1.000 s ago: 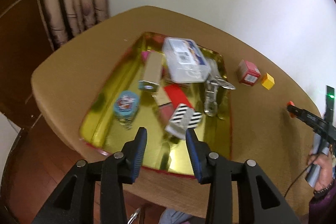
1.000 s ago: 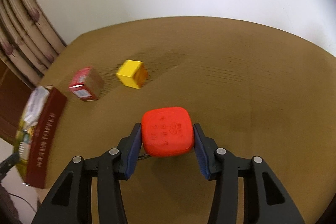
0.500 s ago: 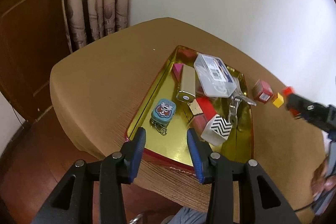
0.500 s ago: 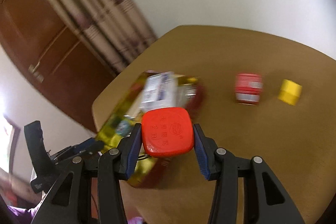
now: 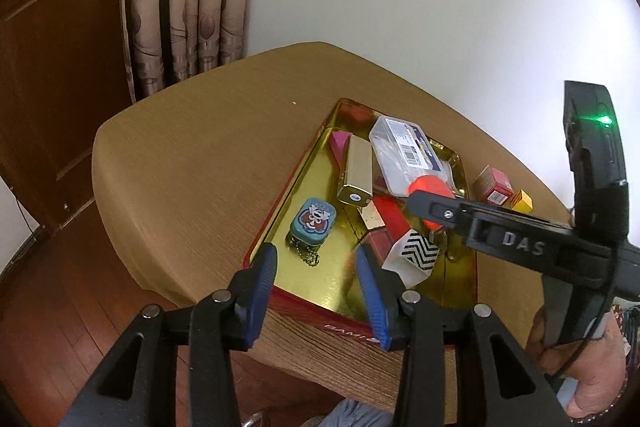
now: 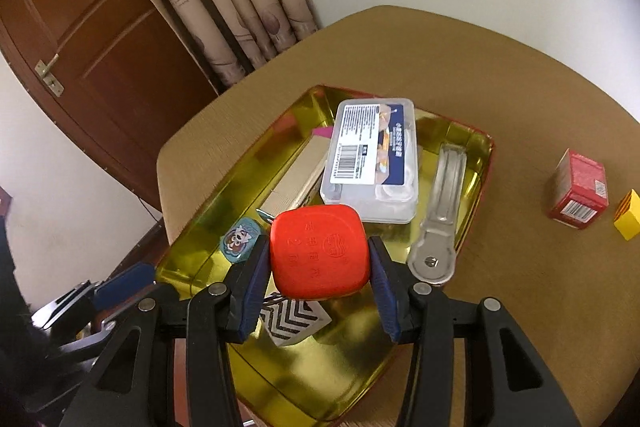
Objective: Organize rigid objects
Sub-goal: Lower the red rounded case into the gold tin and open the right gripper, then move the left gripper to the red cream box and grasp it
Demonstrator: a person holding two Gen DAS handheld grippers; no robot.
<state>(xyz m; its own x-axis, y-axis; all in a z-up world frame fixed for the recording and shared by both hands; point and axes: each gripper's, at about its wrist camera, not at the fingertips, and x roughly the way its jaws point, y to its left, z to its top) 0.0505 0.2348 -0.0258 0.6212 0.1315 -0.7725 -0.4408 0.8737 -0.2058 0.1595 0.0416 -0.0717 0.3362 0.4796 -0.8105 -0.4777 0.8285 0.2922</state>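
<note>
1. Your right claw (image 6: pixel 316 267) pinches the red rounded box (image 6: pixel 319 251) between its blue pads, both pads pressed to its sides; the box hangs above the gold tray (image 6: pixel 476 163), over the zigzag-patterned box (image 6: pixel 294 319) at the tray's near end.
2. Your left claw (image 5: pixel 316 291) is spread with nothing between its fingers, and its jaws have just been opening; it hovers over the tray's 6 o'clock rim, near the worktop (image 5: pixel 192 163) edge.
3. In the right wrist view the tray holds a clear plastic case (image 6: pixel 372 163) toward 12 o'clock, leaning on a tan box (image 6: pixel 296 175); a metal tool (image 6: pixel 440 215) lies along the 3 o'clock side; a small blue tin (image 6: pixel 239 241) sits at 9 o'clock, just beside the left pad.
4. Outside the tray, at 3 o'clock on the worktop, a red carton (image 6: pixel 580 191) stands with a yellow cube (image 6: pixel 628 223) just beside it.
5. In the left wrist view your right claw reaches in from 3 o'clock, the red box above the tray's middle.
</note>
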